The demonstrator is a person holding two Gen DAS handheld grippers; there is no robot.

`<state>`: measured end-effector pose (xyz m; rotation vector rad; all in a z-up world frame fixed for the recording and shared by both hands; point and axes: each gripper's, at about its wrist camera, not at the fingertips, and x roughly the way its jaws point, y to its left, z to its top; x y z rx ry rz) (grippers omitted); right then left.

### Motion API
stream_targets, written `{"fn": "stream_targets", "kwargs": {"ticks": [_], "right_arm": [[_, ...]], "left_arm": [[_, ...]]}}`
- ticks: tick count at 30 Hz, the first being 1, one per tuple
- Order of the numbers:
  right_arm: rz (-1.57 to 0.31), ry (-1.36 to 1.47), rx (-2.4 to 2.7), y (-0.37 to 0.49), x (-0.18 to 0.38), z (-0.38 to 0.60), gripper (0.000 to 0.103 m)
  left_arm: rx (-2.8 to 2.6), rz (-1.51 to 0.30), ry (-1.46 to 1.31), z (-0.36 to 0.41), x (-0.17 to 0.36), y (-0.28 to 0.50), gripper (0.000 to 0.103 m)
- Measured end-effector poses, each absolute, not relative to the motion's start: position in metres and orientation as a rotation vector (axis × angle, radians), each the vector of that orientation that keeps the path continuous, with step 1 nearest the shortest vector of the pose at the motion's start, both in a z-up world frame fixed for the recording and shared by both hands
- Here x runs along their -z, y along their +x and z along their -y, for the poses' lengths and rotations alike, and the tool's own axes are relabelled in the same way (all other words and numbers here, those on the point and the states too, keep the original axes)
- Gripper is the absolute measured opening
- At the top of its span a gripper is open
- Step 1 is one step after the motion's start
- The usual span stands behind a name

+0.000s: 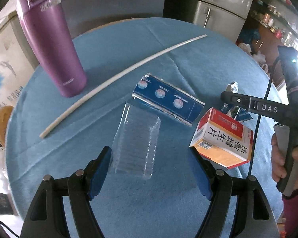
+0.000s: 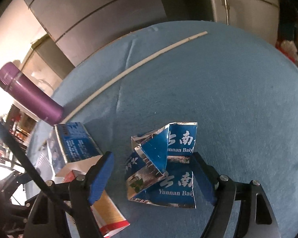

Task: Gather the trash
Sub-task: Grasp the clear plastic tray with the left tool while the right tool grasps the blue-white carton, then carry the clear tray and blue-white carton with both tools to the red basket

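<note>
Purple flask (image 1: pixel 53 45), light-blue tablecloth (image 1: pixel 113 45), red-orange-white box (image 1: pixel 222 138).

On the worktop (image 1: pixel 109 39), the flask (image 1: pixel 51 45) stands far left, the rod (image 1: pixel 117 79) behind the tray (image 1: pixel 137 146), the carton (image 1: pixel 166 101) between them, the box (image 1: pixel 222 138) right.

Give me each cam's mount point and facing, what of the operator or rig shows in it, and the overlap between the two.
Left wrist: sits on the left gripper, angled down at the blue table. Clear plastic tray lies between its open jaws. The right gripper and the hand holding it show at right.
Right wrist: sits on the right gripper, angled down at a crumpled blue carton between its open jaws.
Shared: purple flask, long white stick, blue box, red and white medicine box, fridge behind.
</note>
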<state>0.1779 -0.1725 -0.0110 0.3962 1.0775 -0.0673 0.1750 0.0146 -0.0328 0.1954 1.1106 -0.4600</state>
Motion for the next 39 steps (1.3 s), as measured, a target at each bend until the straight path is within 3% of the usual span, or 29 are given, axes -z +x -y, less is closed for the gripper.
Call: {"fn": "stream_targets", "kwargs": {"ticks": [5,7,9,12,15,39], "right_arm": [[-1.077,0.335,0.082,0.184,0.012,0.168,0.08],[-1.077,0.291,0.105,0.186,0.012,0.165,0.07],[-1.073,0.294,0.098,0.187,0.012,0.167,0.07],[-1.065,0.3,0.098,0.185,0.012,0.169,0.069],[-1.05,0.303,0.077,0.176,0.008,0.171,0.046],[-0.961,0.52,0.045,0.032,-0.017,0.225,0.045]], "left_arm": [[0.462,-1.146,0.114,-0.023,0.044,0.183,0.077],[0.464,-1.151,0.092,-0.026,0.046,0.184,0.064],[0.472,-1.166,0.073,-0.027,0.05,0.185,0.049],[0.466,-1.176,0.054,-0.029,0.054,0.184,0.041],[0.456,-1.176,0.035,-0.032,0.054,0.18,0.026],[0.439,-1.089,0.044,-0.057,0.007,0.034,0.026]]}}
